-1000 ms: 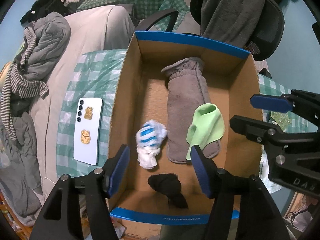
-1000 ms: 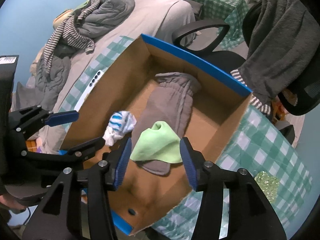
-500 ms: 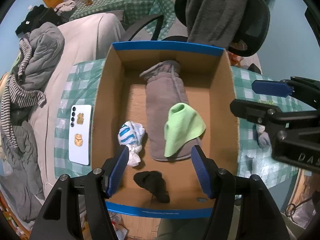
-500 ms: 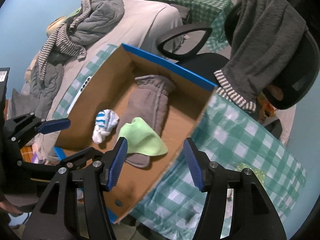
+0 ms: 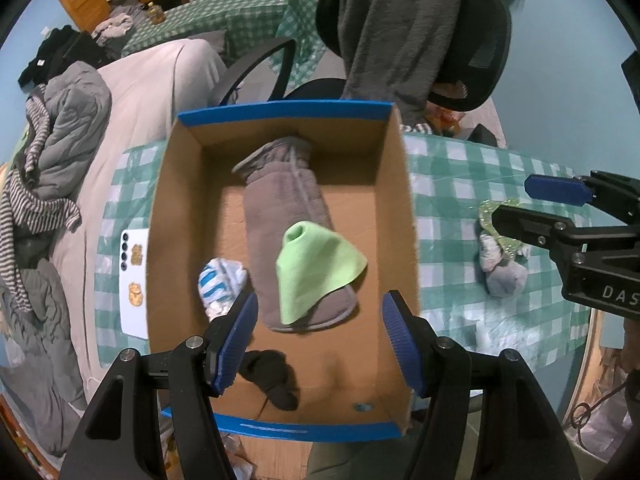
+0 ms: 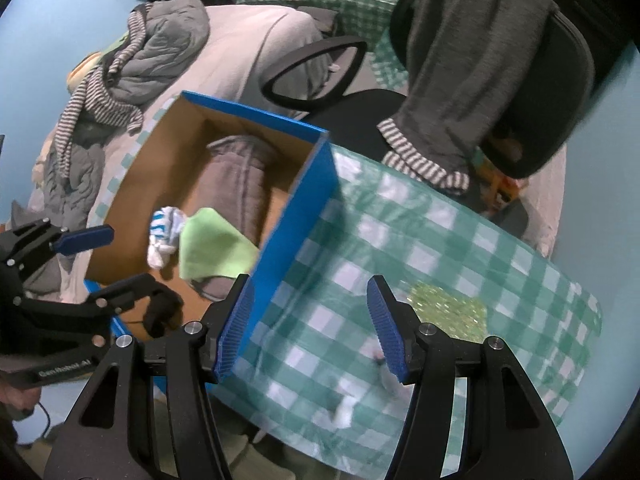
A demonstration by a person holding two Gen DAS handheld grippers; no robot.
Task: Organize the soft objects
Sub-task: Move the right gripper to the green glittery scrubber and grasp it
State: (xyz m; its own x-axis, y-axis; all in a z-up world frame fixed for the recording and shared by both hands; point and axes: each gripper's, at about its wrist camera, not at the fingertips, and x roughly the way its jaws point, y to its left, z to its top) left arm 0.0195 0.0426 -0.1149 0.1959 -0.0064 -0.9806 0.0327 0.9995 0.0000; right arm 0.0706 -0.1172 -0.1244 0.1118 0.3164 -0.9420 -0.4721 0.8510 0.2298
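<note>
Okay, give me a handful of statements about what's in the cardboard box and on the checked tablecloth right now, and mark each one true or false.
1. The green cloth lies on top of the grey mitt inside the cardboard box. True.
2. The left hand-held gripper is clamped on the black sock. False: its jaws stand open and empty above the box; the sock lies on the box floor.
3. A grey and white sock bundle lies on the tablecloth outside the box. True.
4. The phone is inside the box. False: it lies on the tablecloth beside the box's outer wall.
5. The right hand-held gripper holds the blue-striped sock. False: it is open and empty over the tablecloth; that sock is in the box.
</note>
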